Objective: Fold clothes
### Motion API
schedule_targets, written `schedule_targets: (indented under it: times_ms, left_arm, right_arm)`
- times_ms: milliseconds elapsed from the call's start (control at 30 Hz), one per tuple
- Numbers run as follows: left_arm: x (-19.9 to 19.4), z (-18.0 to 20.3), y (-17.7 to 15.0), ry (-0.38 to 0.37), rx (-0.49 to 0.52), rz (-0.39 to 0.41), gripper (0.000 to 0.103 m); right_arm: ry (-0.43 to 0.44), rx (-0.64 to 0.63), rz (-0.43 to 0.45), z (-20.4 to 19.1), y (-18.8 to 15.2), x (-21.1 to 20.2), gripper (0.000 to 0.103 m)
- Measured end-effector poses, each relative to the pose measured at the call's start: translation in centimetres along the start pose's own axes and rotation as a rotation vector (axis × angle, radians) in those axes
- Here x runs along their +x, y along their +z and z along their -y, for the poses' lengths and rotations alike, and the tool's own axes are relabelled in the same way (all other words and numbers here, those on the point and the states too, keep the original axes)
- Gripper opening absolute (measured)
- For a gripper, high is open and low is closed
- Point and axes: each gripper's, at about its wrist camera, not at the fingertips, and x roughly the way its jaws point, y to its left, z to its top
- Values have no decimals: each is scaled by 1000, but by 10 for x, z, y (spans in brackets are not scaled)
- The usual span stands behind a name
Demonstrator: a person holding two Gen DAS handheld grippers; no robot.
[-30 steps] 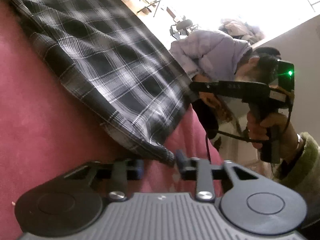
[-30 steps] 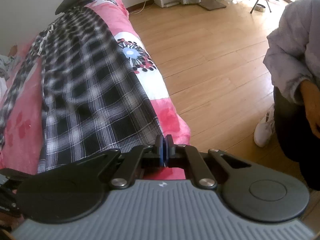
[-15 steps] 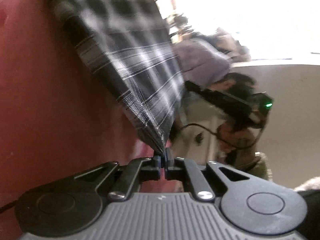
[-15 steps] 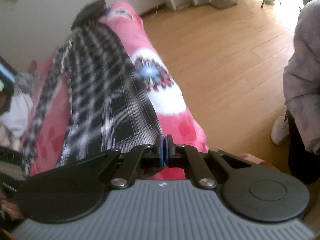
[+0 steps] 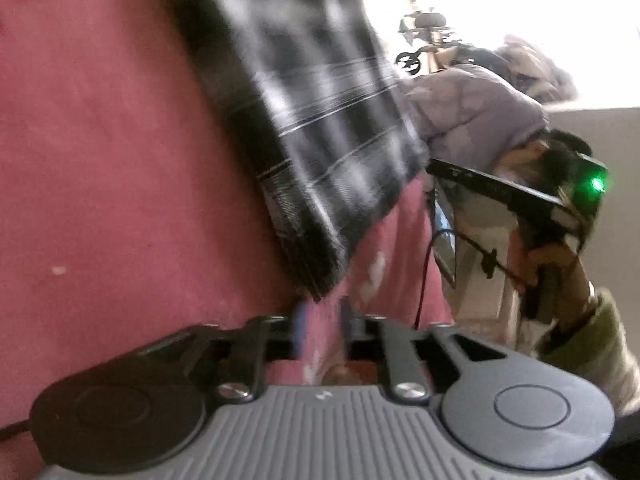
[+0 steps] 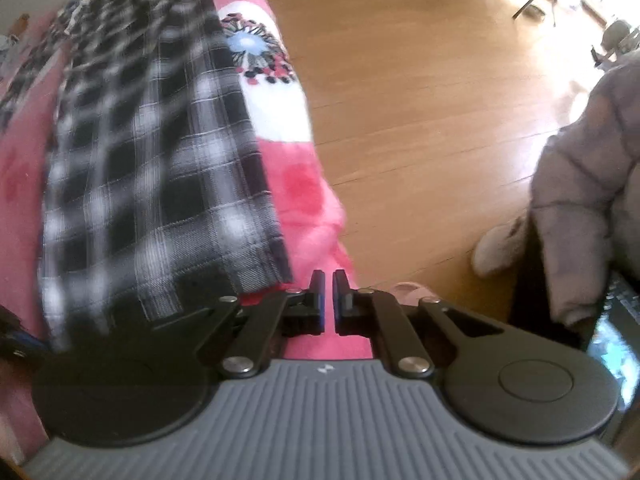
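Plaid garment (image 6: 160, 168), black-and-white check, lies spread lengthwise on the pink bed cover (image 6: 304, 184), running from the near hem to the far end of the bed; its right edge sits close to the bed's right side, above the wooden floor (image 6: 420, 120). Near hem corner lies flat just ahead of both tools.

Left gripper (image 5: 320, 322): jaws opening, nothing between them, only bed cover shows in the gap; the hem corner (image 5: 316, 280) lies just beyond the tips, not touching. Right gripper (image 6: 329, 300): jaws nearly together with a thin slit, nothing clamped; the garment's right hem corner (image 6: 276, 268) sits just left of the tips, apart from them.

Handling, judged: thin woven cloth, light, soft, limp, will drape and sag from any pinch point, not fragile, not slippery on the fleecy cover. Folded or doubled hem band looks thicker, best pinch point. Take both near hem corners, one per tool, low to the bed so jaws slide under the edge without catching the cover. Risk: pinching only one layer or grabbing cover with it.

A person in a lilac jacket (image 6: 580, 184) crouches at right, clear of the garment.
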Motion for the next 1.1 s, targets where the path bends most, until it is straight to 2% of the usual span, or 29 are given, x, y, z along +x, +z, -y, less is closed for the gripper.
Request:
schedule_targets:
  times_ms: [67, 167, 300, 367, 467, 533, 633, 733, 833, 933, 1100]
  left_arm:
    - [-19, 2, -7, 21, 44, 9, 41]
    - [-47, -2, -11, 56, 58, 34, 42]
    - [-71, -7, 0, 81, 27, 111, 44]
    - [-84, -11, 1, 103, 7, 157, 44]
    - [-102, -18, 3, 136, -22, 220, 44]
    - [-111, -25, 3, 161, -38, 249, 43]
    - [-129, -33, 4, 212, -38, 298, 42]
    - [-140, -35, 10, 258, 9, 336, 42]
    - [-133, -30, 28, 296, 77, 352, 42]
    - [-118, -25, 49, 337, 124, 368, 39]
    - [-102, -31, 63, 354, 85, 380, 37]
  right_arm:
    - [-4, 27, 43, 6, -2, -13, 4]
    - [-38, -23, 147, -2, 6, -35, 4]
    - [62, -175, 279, -40, 25, -46, 4]
    - [112, -268, 293, -68, 32, -36, 4]
    - [205, -422, 300, -116, 34, -16, 4]
    - [240, -493, 272, -138, 32, -6, 4]
    - [173, -557, 143, -135, 14, 13, 4]
    - [173, -492, 40, -95, -5, 2, 3]
    - [51, -509, -68, -82, -8, -17, 4]
    - [38, -549, 6, -102, 10, -36, 4]
    - [221, -588, 205, -174, 50, -27, 4]
